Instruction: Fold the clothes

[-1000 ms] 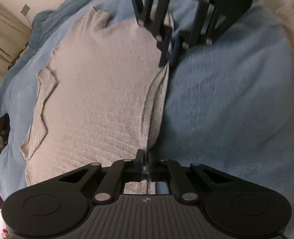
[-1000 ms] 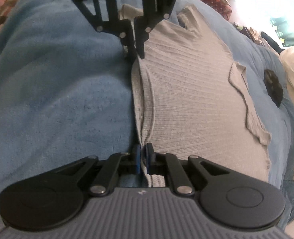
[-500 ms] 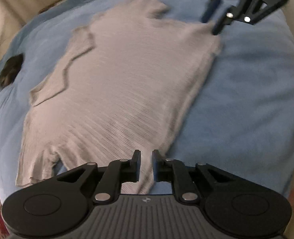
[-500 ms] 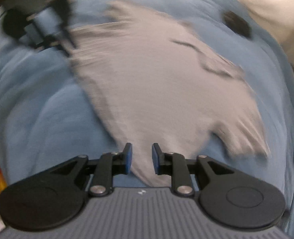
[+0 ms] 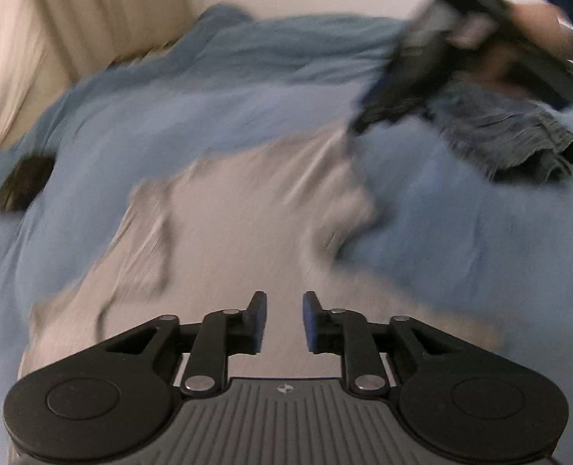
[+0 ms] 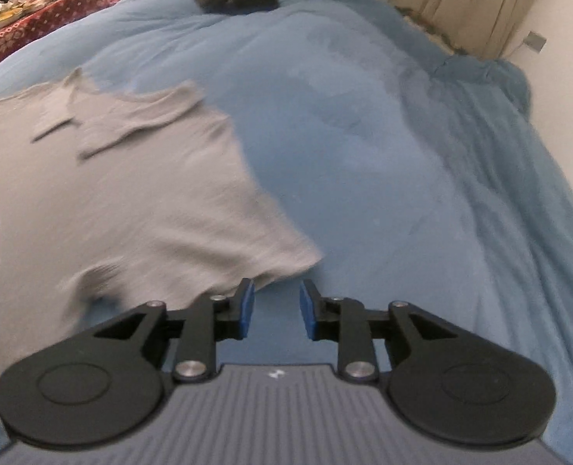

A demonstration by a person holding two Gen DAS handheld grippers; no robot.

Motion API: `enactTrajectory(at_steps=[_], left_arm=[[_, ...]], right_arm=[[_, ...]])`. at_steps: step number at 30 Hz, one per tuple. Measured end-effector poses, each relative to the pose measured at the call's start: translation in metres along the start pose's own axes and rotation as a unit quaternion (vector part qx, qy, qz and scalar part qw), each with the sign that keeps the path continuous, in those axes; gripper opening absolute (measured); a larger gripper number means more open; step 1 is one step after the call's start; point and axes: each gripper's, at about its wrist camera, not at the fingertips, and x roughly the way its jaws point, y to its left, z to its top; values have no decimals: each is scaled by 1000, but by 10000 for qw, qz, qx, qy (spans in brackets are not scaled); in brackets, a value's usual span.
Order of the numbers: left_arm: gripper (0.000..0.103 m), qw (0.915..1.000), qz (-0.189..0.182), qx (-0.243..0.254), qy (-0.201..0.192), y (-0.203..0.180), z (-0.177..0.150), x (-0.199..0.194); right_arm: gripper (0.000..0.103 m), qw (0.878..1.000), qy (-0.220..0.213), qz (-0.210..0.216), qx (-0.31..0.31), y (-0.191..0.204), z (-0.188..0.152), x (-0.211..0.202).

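Blue bedding (image 6: 364, 135) carries the grey top (image 6: 131, 193), spread flat at 10 o'clock of the open, empty right tongs (image 6: 277, 310) and under the open, empty left tongs (image 5: 284, 321), so edges should be gripped evenly.

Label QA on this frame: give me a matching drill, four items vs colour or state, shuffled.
Column one:
1. shirt
2. blanket
3. denim garment
4. left tool

Column two:
A. light blue, covers the bed
B. open, nothing between its fingers
C. grey, spread on the bed
D. dark blue, crumpled in a heap

Pairs: 1-C, 2-A, 3-D, 4-B
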Motion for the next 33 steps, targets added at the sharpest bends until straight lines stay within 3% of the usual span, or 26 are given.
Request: enactTrajectory(at_steps=[4, 7, 12, 14, 15, 18, 26, 33], left_arm=[[30, 9978, -140, 616, -208, -38, 41, 32], [35, 9949, -108, 990, -131, -61, 54, 51], [35, 9942, 293, 997, 276, -74, 60, 73], [27, 9930, 453, 999, 439, -79, 62, 81], [15, 9923, 526, 995, 517, -81, 63, 85], [8, 9942, 435, 790, 581, -76, 61, 87], [7, 9979, 273, 463, 360, -71, 82, 73], [8, 9964, 245, 352, 738, -78, 74, 98]], right_arm=[[34, 9990, 89, 357, -263, -28, 13, 25], [30, 9962, 255, 630, -537, -38, 20, 45], [10, 9918, 403, 1036, -635, -41, 21, 58], [6, 9916, 375, 1068, -628, -41, 21, 59], [5, 9917, 359, 1064, -618, -41, 21, 59], [2, 9923, 315, 1077, -521, -45, 21, 58], [1, 9956, 295, 839, -307, -63, 26, 55], [3, 9950, 516, 835, -207, -65, 23, 75]])
